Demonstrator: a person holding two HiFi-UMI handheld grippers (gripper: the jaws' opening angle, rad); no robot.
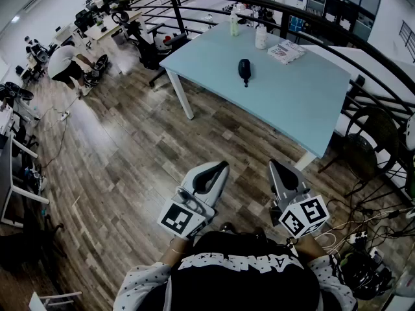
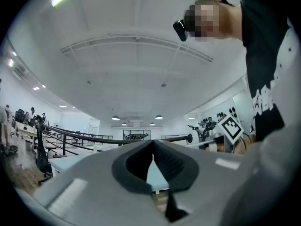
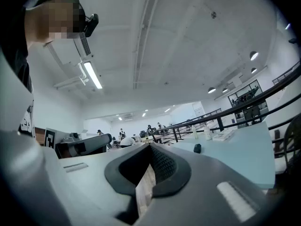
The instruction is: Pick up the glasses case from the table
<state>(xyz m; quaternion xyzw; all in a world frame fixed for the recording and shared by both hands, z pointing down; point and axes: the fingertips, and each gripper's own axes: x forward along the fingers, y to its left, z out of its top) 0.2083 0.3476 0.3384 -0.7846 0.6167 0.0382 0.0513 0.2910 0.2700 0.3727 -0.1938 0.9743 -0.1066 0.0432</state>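
- Lying flat on the table (image 1: 292, 102), the dark case (image 1: 244, 70) sat about midway between the two long edges, nearer the left short edge than the right one.
- Both grippers were held well apart from the case, out over the wooden floor (image 1: 130, 148) on the person's side of the table's near long edge.
- The left gripper (image 1: 224, 165) was closed. In the left gripper view its tips met with nothing between them, and only floor and a strip of tabletop showed through the gap behind them.
- The right gripper (image 1: 275, 164) was closed too. The right gripper view showed its tips pressed together and empty.
- The two grippers pointed roughly side by side toward the table, the left one tipped a little upward.
- In the right gripper view the case (image 3: 197, 148) showed as a small dark lump on the tabletop, beyond the closed tips and to their right.
- A slim bottle (image 1: 233, 23) and a white bottle (image 1: 261, 36) stood upright by the far long edge.
- A stack (image 1: 286, 51) of flat packets lay by the same edge, just right of the white bottle.
- A dark railing (image 1: 311, 18) curved round the table's far and right sides.
- A chair (image 1: 373, 141) stood beyond the right short edge.
- A person (image 1: 68, 60) bent low at the far left of the room, well apart from the table.
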